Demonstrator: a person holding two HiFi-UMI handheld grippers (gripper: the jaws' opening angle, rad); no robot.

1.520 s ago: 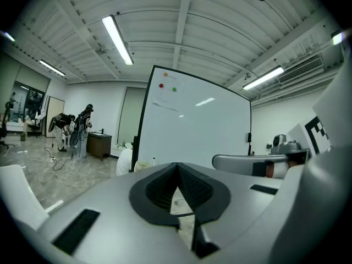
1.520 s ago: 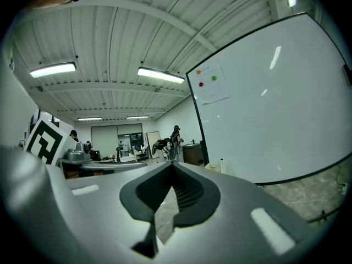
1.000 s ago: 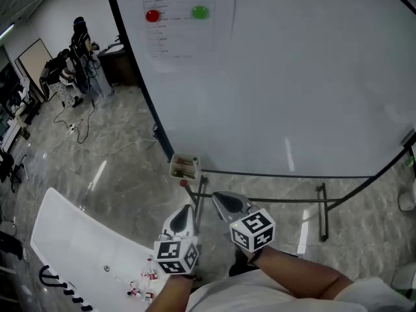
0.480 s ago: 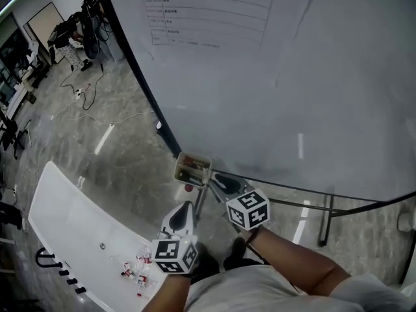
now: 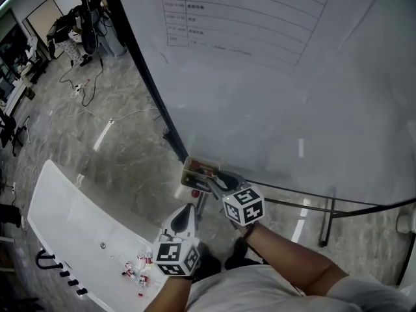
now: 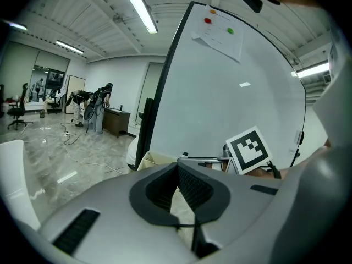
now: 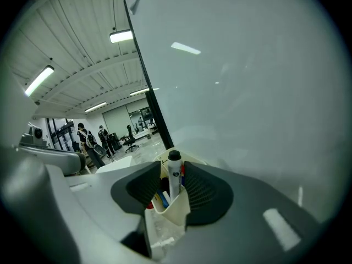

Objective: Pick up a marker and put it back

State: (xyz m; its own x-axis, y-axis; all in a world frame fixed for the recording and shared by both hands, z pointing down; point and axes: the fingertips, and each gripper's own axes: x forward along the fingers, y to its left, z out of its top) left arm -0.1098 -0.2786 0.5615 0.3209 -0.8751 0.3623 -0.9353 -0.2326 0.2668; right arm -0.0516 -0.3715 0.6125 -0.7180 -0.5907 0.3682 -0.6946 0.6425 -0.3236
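Note:
A white marker with a black cap [image 7: 174, 175] stands upright in a small cream holder box [image 7: 170, 210] with several other markers. The box [image 5: 200, 169] hangs at the whiteboard's lower left edge. My right gripper [image 5: 211, 181] reaches into the box. In the right gripper view its jaws [image 7: 171, 166] are opening, with the marker between them and a gap at each pad. My left gripper [image 5: 187, 208] hangs lower and nearer to me, apart from the box. Its jaws [image 6: 177, 165] are shut and hold nothing.
The big whiteboard [image 5: 273, 109] fills the space ahead, with a printed sheet [image 5: 247, 18] stuck to it. Its metal stand legs [image 5: 322, 216] run along the floor. A white table [image 5: 71, 233] with small items lies at the lower left. A cluttered office area [image 5: 71, 31] sits far left.
My right gripper has moved forward and left, up to the holder box. The whole view has come closer to the board. The left gripper has hardly moved.

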